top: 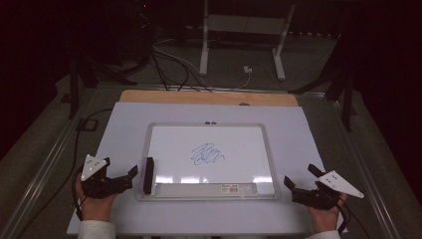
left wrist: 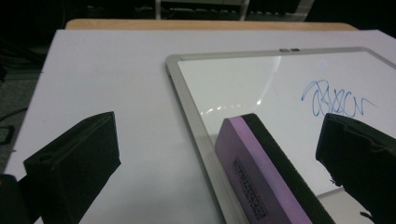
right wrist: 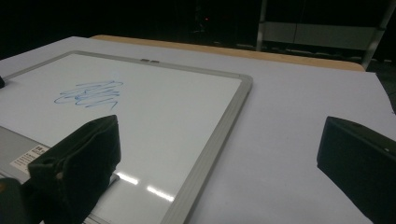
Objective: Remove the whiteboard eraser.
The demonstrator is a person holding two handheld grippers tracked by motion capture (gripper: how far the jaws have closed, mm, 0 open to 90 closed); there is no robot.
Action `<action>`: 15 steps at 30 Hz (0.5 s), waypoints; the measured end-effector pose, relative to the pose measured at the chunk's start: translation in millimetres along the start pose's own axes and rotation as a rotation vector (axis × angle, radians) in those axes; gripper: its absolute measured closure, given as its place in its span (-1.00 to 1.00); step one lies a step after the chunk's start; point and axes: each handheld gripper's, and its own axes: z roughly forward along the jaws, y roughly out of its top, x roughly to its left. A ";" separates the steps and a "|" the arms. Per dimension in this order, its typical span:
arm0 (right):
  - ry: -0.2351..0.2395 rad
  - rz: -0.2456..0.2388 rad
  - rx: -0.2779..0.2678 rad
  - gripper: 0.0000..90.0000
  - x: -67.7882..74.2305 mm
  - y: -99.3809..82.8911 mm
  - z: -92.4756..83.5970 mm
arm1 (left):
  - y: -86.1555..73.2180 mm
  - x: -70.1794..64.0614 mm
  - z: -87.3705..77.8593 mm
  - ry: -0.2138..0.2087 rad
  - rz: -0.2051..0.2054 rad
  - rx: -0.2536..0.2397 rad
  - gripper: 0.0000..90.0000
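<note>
Both grippers rest wide open and empty on the table, the left gripper (top: 130, 175) just beside the eraser (top: 148, 175) at the whiteboard's (top: 268, 149) left edge; likely next: straddle the eraser, then wipe the scribble (top: 206, 155).

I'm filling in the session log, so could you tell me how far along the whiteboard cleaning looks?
Nothing looks done yet: the blue scribble is intact on the whiteboard. In hand: the left gripper is open, with the purple eraser standing between its jaws in its own view, ungrasped. The right gripper is open beside the board. Left: grasping the eraser and wiping.
</note>
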 end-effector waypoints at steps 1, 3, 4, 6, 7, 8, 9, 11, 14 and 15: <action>0.000 0.001 0.001 -1.00 0.2 0.0 0.1 | 0.0 0.0 0.0 0.000 0.000 0.000 -0.99; 0.001 0.001 0.001 -1.00 0.2 0.0 0.1 | -0.7 -0.9 3.5 -0.002 -0.006 0.017 -0.99; 0.001 0.000 0.001 -1.00 0.1 0.0 0.0 | -1.0 -1.3 4.8 -0.005 -0.011 0.023 -0.99; 0.000 0.000 0.001 -1.00 0.0 0.0 -0.1 | -1.8 -1.3 7.1 -0.014 -0.012 0.046 -0.99; -0.001 0.001 0.001 -1.00 0.0 0.0 -0.1 | -2.3 -1.6 8.3 -0.016 -0.013 0.056 -0.99; 0.000 0.002 0.000 -1.00 -0.1 0.0 -0.1 | -2.7 -1.7 9.3 -0.020 -0.014 0.065 -0.99; 0.000 0.002 0.000 -1.00 -0.2 0.0 0.0 | -3.3 -1.9 10.4 -0.021 -0.015 0.073 -0.99; -0.001 0.002 0.001 -1.00 -0.1 0.0 0.0 | -4.3 -2.3 12.3 -0.021 -0.018 0.088 -0.99; 0.000 0.001 0.003 -1.00 0.2 0.0 0.1 | -5.8 -1.9 13.9 -0.025 -0.024 0.104 -0.95; 0.000 0.001 0.004 -1.00 0.4 -0.1 0.3 | -6.5 -1.9 14.3 -0.026 -0.026 0.109 -0.92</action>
